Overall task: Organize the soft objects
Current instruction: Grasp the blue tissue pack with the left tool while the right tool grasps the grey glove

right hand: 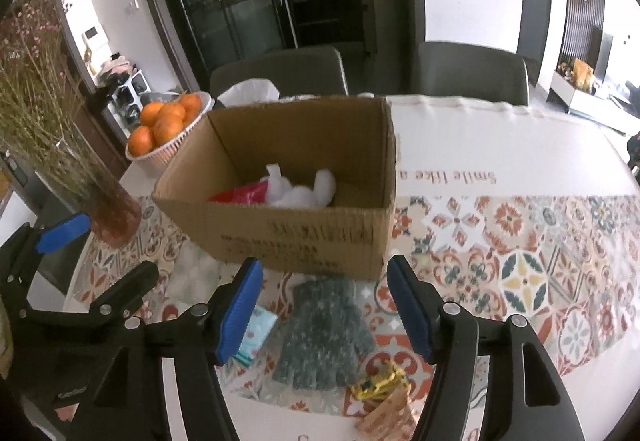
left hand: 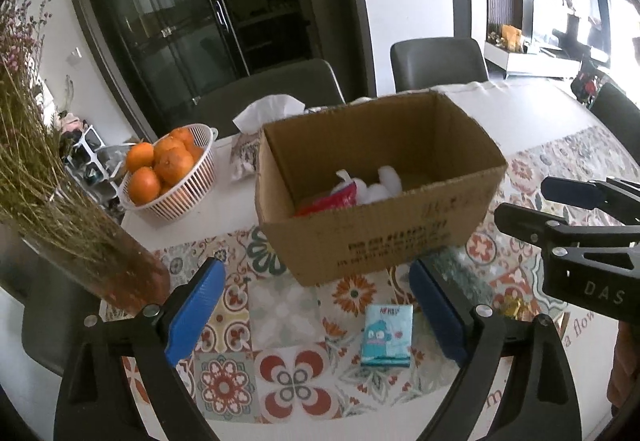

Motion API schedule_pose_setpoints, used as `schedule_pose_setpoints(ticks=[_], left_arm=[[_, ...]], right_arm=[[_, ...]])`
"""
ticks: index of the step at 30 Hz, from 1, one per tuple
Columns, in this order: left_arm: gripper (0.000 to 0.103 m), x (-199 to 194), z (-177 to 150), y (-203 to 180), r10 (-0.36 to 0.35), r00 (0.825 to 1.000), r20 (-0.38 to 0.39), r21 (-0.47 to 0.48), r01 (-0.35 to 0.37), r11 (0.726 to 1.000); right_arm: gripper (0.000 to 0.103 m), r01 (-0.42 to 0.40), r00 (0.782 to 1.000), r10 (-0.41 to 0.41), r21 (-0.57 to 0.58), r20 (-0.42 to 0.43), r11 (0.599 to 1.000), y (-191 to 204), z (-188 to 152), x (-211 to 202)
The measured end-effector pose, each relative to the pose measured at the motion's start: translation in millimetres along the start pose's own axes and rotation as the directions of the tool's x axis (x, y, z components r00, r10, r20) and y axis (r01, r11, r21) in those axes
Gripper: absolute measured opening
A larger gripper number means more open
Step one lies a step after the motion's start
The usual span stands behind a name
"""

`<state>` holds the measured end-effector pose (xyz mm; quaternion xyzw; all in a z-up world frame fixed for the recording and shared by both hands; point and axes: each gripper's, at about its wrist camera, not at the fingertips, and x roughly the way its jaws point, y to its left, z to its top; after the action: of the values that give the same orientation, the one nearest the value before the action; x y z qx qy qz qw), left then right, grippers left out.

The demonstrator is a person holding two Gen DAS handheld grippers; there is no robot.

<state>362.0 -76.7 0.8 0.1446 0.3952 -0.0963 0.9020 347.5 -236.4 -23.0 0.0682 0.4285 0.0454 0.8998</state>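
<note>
Cardboard dominates the scene: an open box (right hand: 280,201) stands mid-worktop (right hand: 500,145), its mouth up so that soft things can be dropped in, and it already holds something white and fluffy (right hand: 300,189) beside a red pouch (right hand: 244,195). At ten o'clock from the box sit a vase of dried flowers (right hand: 48,129), a white basket of oranges (left hand: 168,169) and a tissue pack (left hand: 264,113), all well clear of the sorting area, probably just household furniture. Just at six o'clock of the box, on the patterned cloth, lies a grey-green knitted glove (right hand: 320,337), flat and within easy reach; it looks like the next soft piece to go in. At its eight o'clock lies a small teal tissue packet (left hand: 386,337), and at its five o'clock a gold trinket (right hand: 380,385) touching a wooden piece (right hand: 388,417), hard items that I judge should stay out. Both tools tilt steeply down toward the cloth. The right claw (right hand: 324,313) hangs over the glove, jaws parted either side of it and gripping nothing; the left claw (left hand: 316,317) stands wide open and empty, with the teal packet between its blue pads (left hand: 192,313) but untouched.
</note>
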Motion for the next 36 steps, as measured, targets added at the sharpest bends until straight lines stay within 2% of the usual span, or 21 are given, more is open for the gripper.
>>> schedule_pose_setpoints(ticks=[9, 17, 24, 36], left_arm=[[0.094, 10, -24, -9, -0.023, 0.998, -0.057, 0.011, 0.024, 1.0], [0.094, 29, -39, -18, -0.025, 0.992, -0.121, 0.03, 0.029, 0.999], [0.094, 51, -51, -24, -0.038, 0.982, -0.186, 0.041, 0.046, 0.998], [0.094, 91, -70, -31, -0.092, 0.949, -0.302, 0.027, 0.105, 0.994]], right_arm=[[0.066, -0.026, 0.996, 0.028, 0.025, -0.086, 0.999, -8, -24, 22], [0.066, -0.014, 0.989, 0.02, 0.042, -0.146, 0.999, -17, -40, 45], [0.066, -0.001, 0.981, 0.008, 0.035, -0.196, 0.999, -22, -49, 66], [0.066, -0.009, 0.956, 0.024, 0.052, -0.292, 0.999, -32, -59, 105]])
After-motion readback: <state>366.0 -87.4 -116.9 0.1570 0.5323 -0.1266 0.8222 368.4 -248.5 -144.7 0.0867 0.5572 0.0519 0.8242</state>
